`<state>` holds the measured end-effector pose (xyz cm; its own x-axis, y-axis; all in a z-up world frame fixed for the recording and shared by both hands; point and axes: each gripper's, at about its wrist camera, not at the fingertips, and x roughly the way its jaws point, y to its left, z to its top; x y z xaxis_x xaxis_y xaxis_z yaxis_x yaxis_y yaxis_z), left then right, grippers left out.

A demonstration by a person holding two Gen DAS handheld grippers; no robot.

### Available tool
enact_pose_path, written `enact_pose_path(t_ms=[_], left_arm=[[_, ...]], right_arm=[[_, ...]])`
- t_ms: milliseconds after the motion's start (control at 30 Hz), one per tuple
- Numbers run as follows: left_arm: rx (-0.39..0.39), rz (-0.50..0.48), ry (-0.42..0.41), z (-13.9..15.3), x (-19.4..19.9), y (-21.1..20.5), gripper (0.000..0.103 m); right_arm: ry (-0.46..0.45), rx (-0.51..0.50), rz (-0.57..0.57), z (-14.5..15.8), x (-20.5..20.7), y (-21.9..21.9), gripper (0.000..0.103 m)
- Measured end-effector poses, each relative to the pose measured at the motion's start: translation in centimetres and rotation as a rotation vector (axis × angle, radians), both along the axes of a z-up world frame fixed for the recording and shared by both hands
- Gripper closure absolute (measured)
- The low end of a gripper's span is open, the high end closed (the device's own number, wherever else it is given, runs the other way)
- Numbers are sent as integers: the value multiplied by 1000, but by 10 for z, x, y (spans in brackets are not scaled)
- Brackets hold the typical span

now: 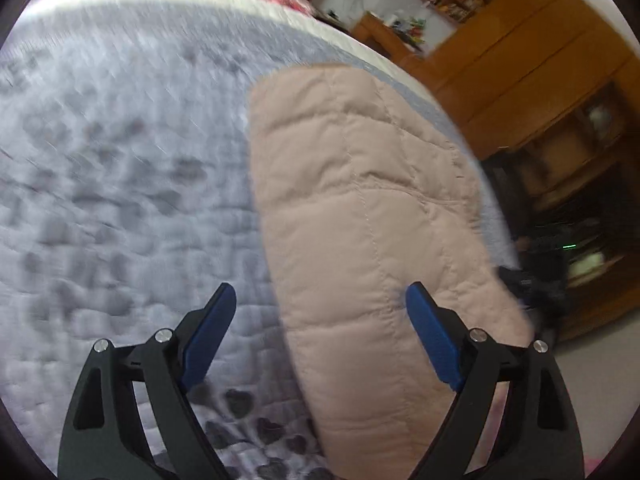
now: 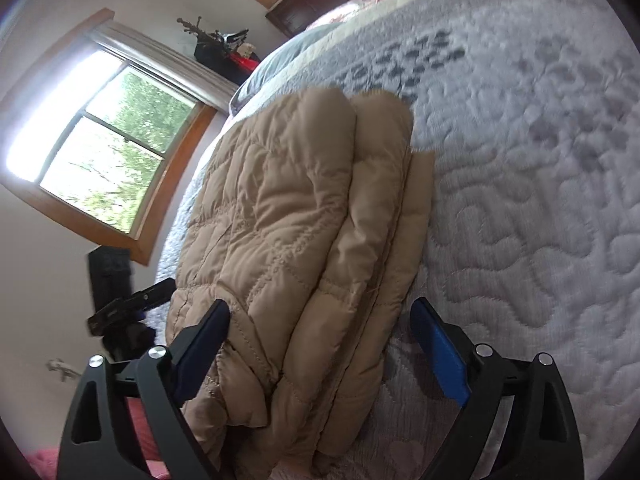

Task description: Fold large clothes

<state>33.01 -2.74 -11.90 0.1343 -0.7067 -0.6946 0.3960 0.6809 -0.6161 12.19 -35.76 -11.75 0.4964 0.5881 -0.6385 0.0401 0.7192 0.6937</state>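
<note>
Closest in, the left gripper (image 1: 320, 300) hangs with its blue-padded jaws spread wide and nothing pinched between them. The padded beige jacket (image 1: 372, 216) lies folded on the bed beneath it, its near end passing under the gap. Over on the other side, the right gripper (image 2: 322, 314) is released too, jaws wide apart either side of the jacket's near end, pads not pressing on it as far as the view shows. From here the jacket shows stacked folded layers, lying along the bed's edge. Under it spreads the grey quilted bedspread (image 2: 520, 184) with heart shapes. Farther back, a wood-framed window (image 2: 108, 144) on one side, wooden cabinets (image 1: 520, 56) on the other.
</note>
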Motion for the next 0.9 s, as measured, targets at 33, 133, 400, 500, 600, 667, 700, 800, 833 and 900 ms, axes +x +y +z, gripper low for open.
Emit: enact_pose_path(t_ms=[33,133,400,500,600,667,700,800,833,900], left_arm=[[-38,-12,38,-6,4,0,17],[-82,-44,92,-21,8,-9,13],[-111,-93,59,-28,-5,-44,12],[-118,-109,8,-17,-13,-46,28],[-157,-119,-20,-5,-17,-42,41],[-187,-115,-50,6,-18,-36,44],[-206,-108,-67,13,-17,-32,45],[-226,-80,-115,31,-10,-20,45],[-226,-70,-130,34,-7,-17,45],[-230,-38,-154,43,5,-6,45]], right_arm=[[7,16,6,-4,2,1,11],[29,68,25,-17,8,6,9],[26,91,93,-25,21,33,25],[16,98,122,-23,25,47,42],[-17,77,137,-11,28,55,55],[-58,55,150,5,31,62,58],[-81,43,161,14,35,67,59],[-124,3,187,37,52,82,59],[-135,-5,194,43,57,86,59],[-156,-22,213,55,79,96,59]])
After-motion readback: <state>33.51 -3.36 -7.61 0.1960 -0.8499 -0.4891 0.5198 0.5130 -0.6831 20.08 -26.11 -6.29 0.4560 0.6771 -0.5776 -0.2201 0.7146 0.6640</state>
